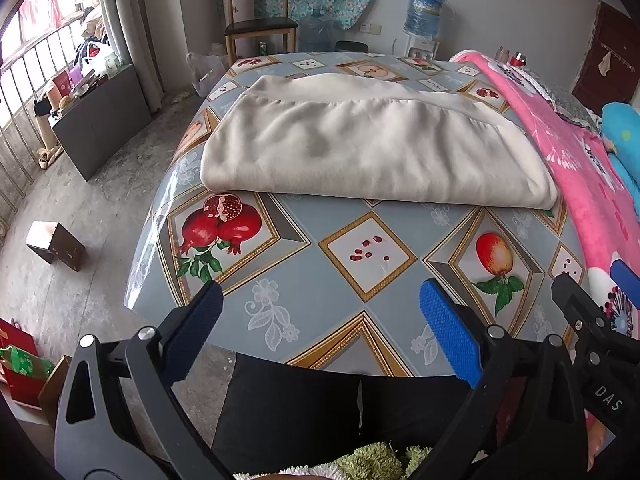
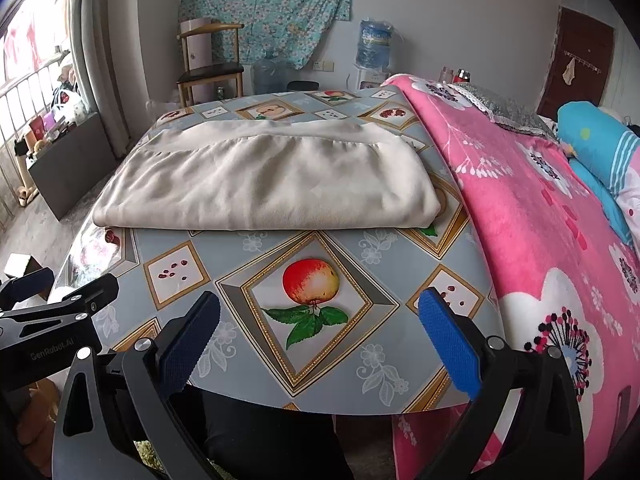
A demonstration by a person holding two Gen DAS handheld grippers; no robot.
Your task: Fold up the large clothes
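Observation:
A cream garment (image 1: 372,148) (image 2: 268,184) lies folded into a flat rectangle in the middle of the table (image 1: 360,280) (image 2: 240,320), which wears a fruit-patterned cloth. My left gripper (image 1: 320,320) hangs open above the table's near edge, well short of the garment, nothing between its fingers. My right gripper (image 2: 320,320) is open too, over the near edge to the right, its jaws empty. In the left wrist view the right gripper's fingers (image 1: 580,304) show at the right edge. The left gripper's fingers (image 2: 60,296) show at the left edge of the right wrist view.
A bed with a pink floral blanket (image 2: 540,220) (image 1: 560,152) runs along the table's right side. A wooden chair (image 1: 256,20) and a water dispenser (image 1: 422,16) stand by the far wall. A dark cabinet (image 1: 100,120) and a small box (image 1: 56,244) sit on the floor at left.

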